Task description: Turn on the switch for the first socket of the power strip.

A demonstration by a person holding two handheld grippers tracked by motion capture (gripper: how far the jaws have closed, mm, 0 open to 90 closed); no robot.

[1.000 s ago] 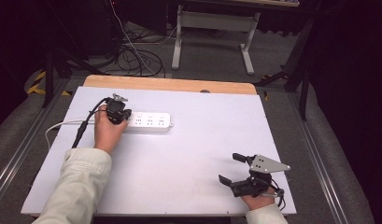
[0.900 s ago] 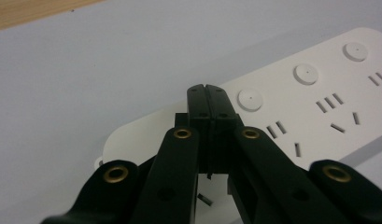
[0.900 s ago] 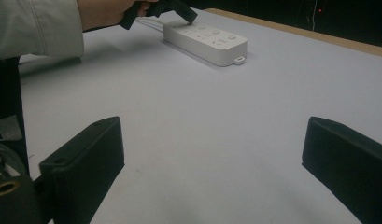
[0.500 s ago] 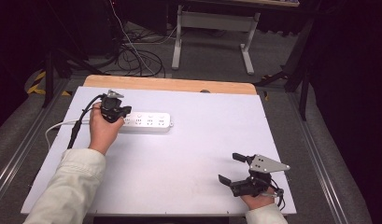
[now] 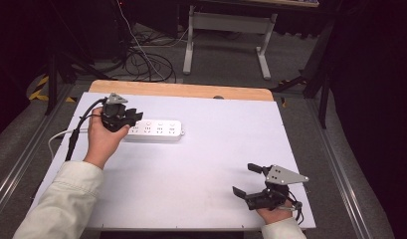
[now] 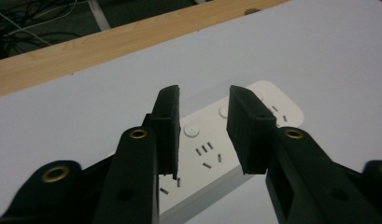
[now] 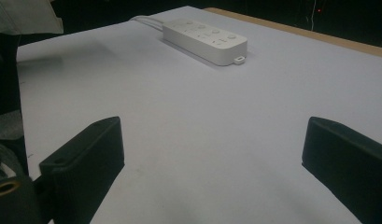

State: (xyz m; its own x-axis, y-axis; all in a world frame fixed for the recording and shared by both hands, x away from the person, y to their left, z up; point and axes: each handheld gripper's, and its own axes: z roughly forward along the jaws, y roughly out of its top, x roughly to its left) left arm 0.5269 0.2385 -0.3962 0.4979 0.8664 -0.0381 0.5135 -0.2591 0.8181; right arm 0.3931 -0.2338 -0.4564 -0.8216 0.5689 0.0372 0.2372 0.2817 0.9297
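Fingers (image 6: 170, 126) parted over, seemingly above, the power strip (image 6: 235, 140).

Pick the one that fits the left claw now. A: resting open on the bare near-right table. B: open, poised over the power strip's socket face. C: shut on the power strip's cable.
B: the left claw stands with jaws apart above the white power strip.

The left hand-held gripper (image 5: 131, 117) is hovering with its jaws partly apart, the left hand (image 5: 104, 139) reaching forward. The right hand-held gripper (image 5: 247, 180) is resting low, jaws spread wide, pointing left.
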